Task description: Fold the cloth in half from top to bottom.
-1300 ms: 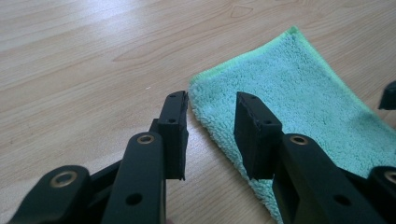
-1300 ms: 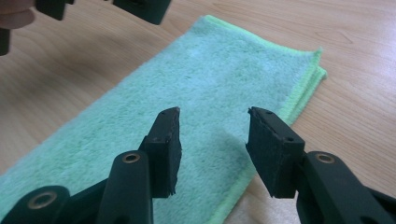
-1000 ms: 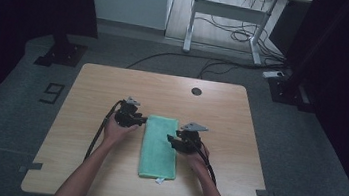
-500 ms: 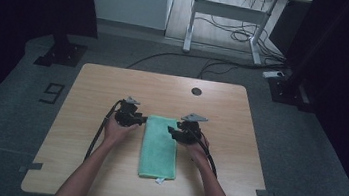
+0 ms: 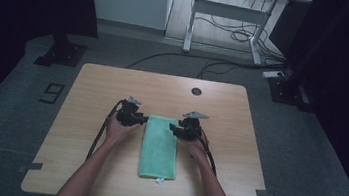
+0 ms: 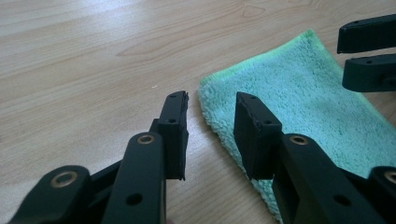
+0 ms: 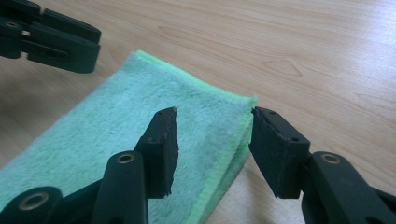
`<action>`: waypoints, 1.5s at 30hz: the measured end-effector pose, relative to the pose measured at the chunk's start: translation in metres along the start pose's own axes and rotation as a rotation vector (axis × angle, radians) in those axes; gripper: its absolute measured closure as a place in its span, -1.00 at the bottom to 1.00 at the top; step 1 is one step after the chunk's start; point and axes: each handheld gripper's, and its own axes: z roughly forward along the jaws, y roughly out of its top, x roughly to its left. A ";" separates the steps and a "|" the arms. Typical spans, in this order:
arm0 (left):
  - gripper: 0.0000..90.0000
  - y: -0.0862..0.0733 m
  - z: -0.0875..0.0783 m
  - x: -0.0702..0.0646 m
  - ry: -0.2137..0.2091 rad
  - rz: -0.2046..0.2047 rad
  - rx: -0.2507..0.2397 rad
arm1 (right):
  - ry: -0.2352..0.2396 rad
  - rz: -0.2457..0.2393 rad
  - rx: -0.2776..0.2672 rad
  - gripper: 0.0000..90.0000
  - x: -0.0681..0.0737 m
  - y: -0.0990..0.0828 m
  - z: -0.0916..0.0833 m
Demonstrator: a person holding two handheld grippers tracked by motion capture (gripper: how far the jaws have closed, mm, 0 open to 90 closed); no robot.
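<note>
A green towel (image 5: 159, 149), folded into a long strip, lies flat on the wooden table (image 5: 109, 82), running away from the person. My left gripper (image 5: 145, 120) rests at its far left corner, jaws open. In the left gripper view the towel's corner edge (image 6: 219, 116) lies between the open left gripper (image 6: 212, 100) jaws, untouched by the pads. My right gripper (image 5: 172, 128) is at the far right corner. There the open right gripper (image 7: 215, 114) straddles the layered edge of the towel (image 7: 116, 130) without pressing it.
A dark round hole (image 5: 196, 91) sits in the table near its far edge. A small white tag (image 5: 159, 180) sticks out of the towel's near end. Black cables trail from both grippers along the forearms. Beyond the table are a grey floor and desk legs.
My right gripper has moved away from the person along the towel's right edge to its far corner. The left gripper and the towel have stayed put.
</note>
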 end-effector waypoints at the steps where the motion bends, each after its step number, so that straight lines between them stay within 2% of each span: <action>1: 0.42 0.001 0.000 0.000 -0.001 -0.002 -0.001 | -0.007 0.002 -0.002 0.12 -0.001 0.003 0.001; 6: 0.40 0.006 0.002 -0.001 -0.002 0.001 0.002 | -0.011 -0.006 -0.008 0.13 -0.003 0.007 0.003; 10: 0.40 0.011 0.009 -0.001 0.001 -0.003 0.012 | -0.021 0.009 0.006 0.12 -0.007 0.010 0.009; 17: 0.39 0.009 0.022 0.000 -0.007 -0.016 0.021 | -0.037 0.019 0.022 0.13 -0.012 0.012 0.017; 23: 0.36 0.009 0.029 0.001 -0.002 -0.015 0.040 | -0.054 0.037 0.047 0.13 -0.018 0.006 0.025; 26: 0.36 0.008 0.031 0.001 -0.001 -0.015 0.044 | -0.054 0.036 0.042 0.13 -0.020 0.006 0.027; 29: 0.36 0.008 0.032 0.000 0.000 -0.012 0.045 | -0.059 0.015 0.040 0.15 -0.018 0.005 0.028; 32: 0.36 0.007 0.033 0.000 -0.002 -0.009 0.043 | -0.069 -0.019 0.045 0.24 -0.014 0.005 0.028; 34: 0.38 0.007 0.034 -0.001 -0.003 -0.007 0.042 | -0.069 -0.022 0.048 0.32 -0.013 0.006 0.028; 37: 0.47 0.007 0.035 -0.005 -0.007 0.005 0.039 | -0.054 -0.031 0.053 0.54 -0.011 0.006 0.029; 38: 0.54 0.007 0.035 -0.005 -0.007 0.005 0.039 | -0.054 -0.031 0.053 0.54 -0.011 0.006 0.029; 39: 0.60 0.006 0.035 -0.006 -0.016 0.010 0.044 | -0.029 -0.030 0.059 0.70 -0.010 0.006 0.029; 40: 0.65 0.006 0.035 -0.006 -0.016 0.010 0.044 | -0.018 -0.023 0.062 0.75 -0.010 0.006 0.029; 41: 0.70 0.006 0.035 -0.006 -0.028 0.006 0.045 | -0.006 -0.013 0.064 0.79 -0.011 0.006 0.029; 45: 0.84 0.004 0.035 -0.007 -0.031 0.010 0.043 | 0.006 -0.002 0.070 0.84 -0.011 0.006 0.029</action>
